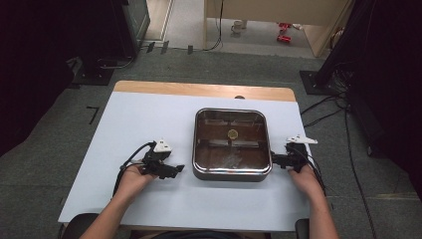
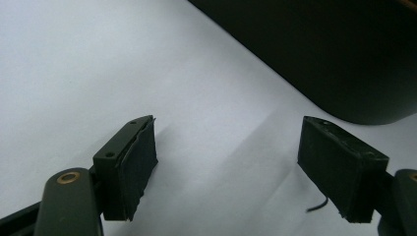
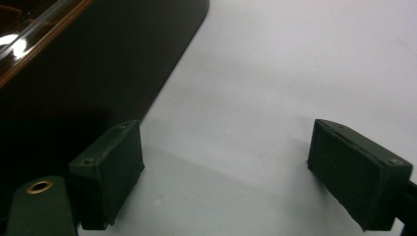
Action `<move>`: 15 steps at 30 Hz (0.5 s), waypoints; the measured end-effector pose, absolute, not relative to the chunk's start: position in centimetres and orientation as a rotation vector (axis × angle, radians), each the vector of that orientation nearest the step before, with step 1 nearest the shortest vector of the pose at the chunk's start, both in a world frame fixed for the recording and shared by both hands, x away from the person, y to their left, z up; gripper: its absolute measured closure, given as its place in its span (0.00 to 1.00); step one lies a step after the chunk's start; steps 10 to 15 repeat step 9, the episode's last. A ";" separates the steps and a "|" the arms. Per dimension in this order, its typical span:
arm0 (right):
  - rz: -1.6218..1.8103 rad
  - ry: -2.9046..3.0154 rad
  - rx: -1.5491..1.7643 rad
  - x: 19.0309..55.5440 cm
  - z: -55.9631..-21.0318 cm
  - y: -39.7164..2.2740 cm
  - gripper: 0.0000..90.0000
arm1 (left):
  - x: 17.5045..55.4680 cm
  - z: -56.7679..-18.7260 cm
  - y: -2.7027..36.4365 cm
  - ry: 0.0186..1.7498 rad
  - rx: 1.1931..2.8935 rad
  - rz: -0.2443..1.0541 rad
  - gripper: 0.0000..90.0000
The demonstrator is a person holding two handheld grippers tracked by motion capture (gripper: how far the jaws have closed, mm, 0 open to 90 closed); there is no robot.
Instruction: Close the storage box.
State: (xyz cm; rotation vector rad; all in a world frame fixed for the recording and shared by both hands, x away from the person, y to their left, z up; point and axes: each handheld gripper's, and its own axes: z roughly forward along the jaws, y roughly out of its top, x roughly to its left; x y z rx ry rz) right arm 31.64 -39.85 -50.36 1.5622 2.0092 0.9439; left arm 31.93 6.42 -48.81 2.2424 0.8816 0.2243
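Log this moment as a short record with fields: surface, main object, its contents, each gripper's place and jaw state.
surface: white sheet over a wooden table
main object: square metal pan, near the middle of the sheet
contents: one small round yellowish piece on the pan floor
left gripper: on the sheet left of the pan, apart from it; jaws open, nothing between them
right gripper: at the pan's right wall, contact unclear; jaws open, nothing between them
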 end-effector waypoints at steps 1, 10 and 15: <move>0.944 2.010 1.562 31.6 -50.4 -39.9 0.15 | 31.9 -48.9 6.4 0.875 2.240 0.222 0.23; 0.944 2.009 1.562 31.6 -50.4 -39.9 0.15 | 30.7 -49.8 6.1 0.841 2.199 0.344 0.19; 0.944 2.009 1.562 31.6 -50.4 -39.9 0.15 | 30.7 -49.8 6.1 0.841 2.199 0.344 0.19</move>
